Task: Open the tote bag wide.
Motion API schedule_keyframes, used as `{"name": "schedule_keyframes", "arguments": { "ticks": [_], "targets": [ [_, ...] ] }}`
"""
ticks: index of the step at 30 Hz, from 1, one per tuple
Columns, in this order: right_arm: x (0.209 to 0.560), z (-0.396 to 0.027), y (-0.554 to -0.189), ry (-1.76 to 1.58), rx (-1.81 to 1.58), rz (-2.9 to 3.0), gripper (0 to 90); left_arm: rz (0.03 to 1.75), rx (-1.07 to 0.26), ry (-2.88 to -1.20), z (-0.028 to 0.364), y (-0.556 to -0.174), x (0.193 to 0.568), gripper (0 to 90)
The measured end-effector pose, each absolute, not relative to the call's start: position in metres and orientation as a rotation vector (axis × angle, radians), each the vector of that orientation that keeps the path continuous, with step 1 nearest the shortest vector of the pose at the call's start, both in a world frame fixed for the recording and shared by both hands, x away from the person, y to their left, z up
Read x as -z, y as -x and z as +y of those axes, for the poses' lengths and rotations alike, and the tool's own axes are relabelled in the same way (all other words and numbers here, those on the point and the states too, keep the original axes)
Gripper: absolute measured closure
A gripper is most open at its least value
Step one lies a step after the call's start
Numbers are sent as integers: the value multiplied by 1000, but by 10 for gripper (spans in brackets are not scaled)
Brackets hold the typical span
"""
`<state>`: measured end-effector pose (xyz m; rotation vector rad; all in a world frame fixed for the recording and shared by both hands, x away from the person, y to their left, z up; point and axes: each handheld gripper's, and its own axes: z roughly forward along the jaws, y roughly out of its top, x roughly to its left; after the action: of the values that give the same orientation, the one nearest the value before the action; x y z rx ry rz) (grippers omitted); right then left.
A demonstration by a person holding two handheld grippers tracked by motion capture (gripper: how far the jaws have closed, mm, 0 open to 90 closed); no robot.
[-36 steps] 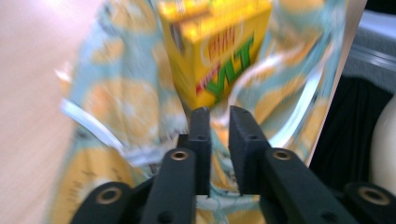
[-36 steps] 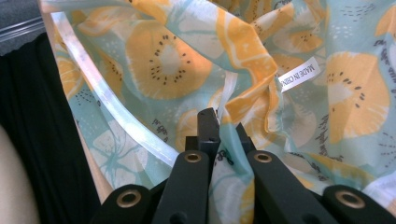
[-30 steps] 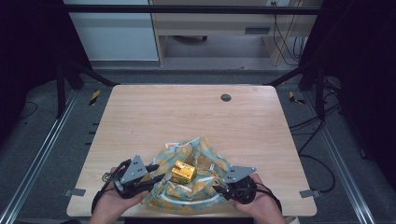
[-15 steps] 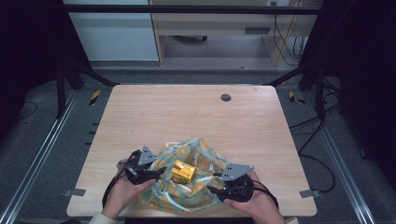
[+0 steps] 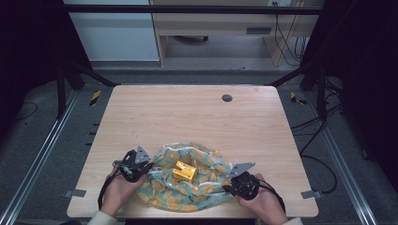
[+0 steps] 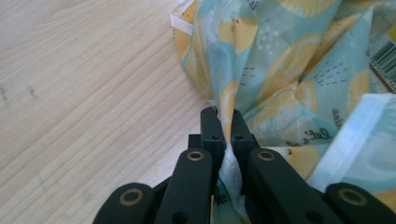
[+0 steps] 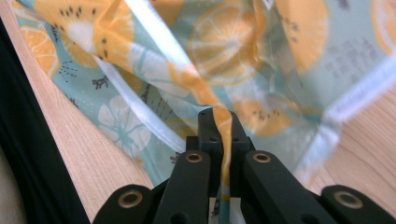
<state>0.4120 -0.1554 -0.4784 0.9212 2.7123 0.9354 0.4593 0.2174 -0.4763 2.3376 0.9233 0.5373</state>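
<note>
A teal cloth [image 5: 197, 190] printed with orange slices lies bunched near the table's front edge. A small gold box [image 5: 184, 172] rests on its middle. My left gripper [image 5: 148, 165] sits at the cloth's left edge. In the left gripper view its jaws [image 6: 223, 116] have just closed, pinching a fold of the cloth [image 6: 289, 70]. My right gripper [image 5: 228, 186] is at the cloth's right edge. Its jaws [image 7: 219, 116] have also just closed on a raised fold of cloth [image 7: 224, 42]. A hand holds each gripper from below.
The wooden table [image 5: 187, 117] has a round dark grommet [image 5: 227, 98] at the back. Black frame bars and cables flank it on both sides. The front edge of the table runs just behind both hands.
The left gripper has shifted slightly up the cloth's left edge and sunk toward the table. The right gripper has dropped a little. The cloth's sides are gathered more.
</note>
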Motion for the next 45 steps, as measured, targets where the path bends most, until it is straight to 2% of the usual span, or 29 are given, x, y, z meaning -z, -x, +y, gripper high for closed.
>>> {"name": "schedule_keyframes", "arguments": {
  "ticks": [7, 9, 10, 11, 12, 13, 14, 16, 19, 20, 21, 22, 23, 25, 28, 35, 45],
  "targets": [
    [477, -165, -409, -943, -947, 2684, 899, 930, -522, -2314, 220, -456, 474, 878],
    [474, -166, -407, -915, -992, 2670, 865, 913, -519, -2293, 219, -452, 471, 822],
    [470, -166, -405, -904, -1048, 2637, 712, 893, -523, -2248, 218, -447, 466, 795],
    [470, -166, -405, -904, -1048, 2637, 712, 893, -523, -2248, 218, -447, 466, 778],
    [467, -165, -405, -889, -1058, 2616, 670, 895, -520, -2225, 218, -445, 463, 778],
    [463, -163, -404, -877, -1083, 2594, 569, 897, -521, -2210, 219, -445, 462, 725],
    [462, -163, -404, -884, -1092, 2577, 523, 904, -519, -2187, 219, -443, 459, 695],
    [460, -162, -404, -884, -1091, 2571, 491, 902, -527, -2170, 219, -442, 456, 671],
    [454, -163, -404, -874, -1117, 2531, 323, 901, -537, -2139, 220, -439, 451, 568],
    [449, -164, -404, -861, -1141, 2515, 251, 912, -538, -2101, 219, -437, 448, 474],
    [446, -164, -404, -860, -1151, 2511, 251, 912, -538, -2101, 219, -437, 448, 447],
    [444, -165, -403, -855, -1162, 2507, 193, 908, -531, -2076, 219, -436, 444, 422],
    [444, -165, -403, -855, -1162, 2507, 193, 908, -531, -2076, 219, -436, 444, 400],
    [438, -168, -402, -854, -1192, 2514, 133, 904, -534, -2055, 220, -435, 441, 368],
    [427, -174, -398, -821, -1243, 2505, 92, 911, -537, -2030, 224, -432, 436, 311],
    [412, -187, -396, -825, -1289, 2443, 77, 942, -571, -1989, 236, -431, 428, 253],
    [401, -209, -416, -931, -1307, 2298, 63, 1051, -640, -1879, 273, -435, 422, 182]
  ]
}}
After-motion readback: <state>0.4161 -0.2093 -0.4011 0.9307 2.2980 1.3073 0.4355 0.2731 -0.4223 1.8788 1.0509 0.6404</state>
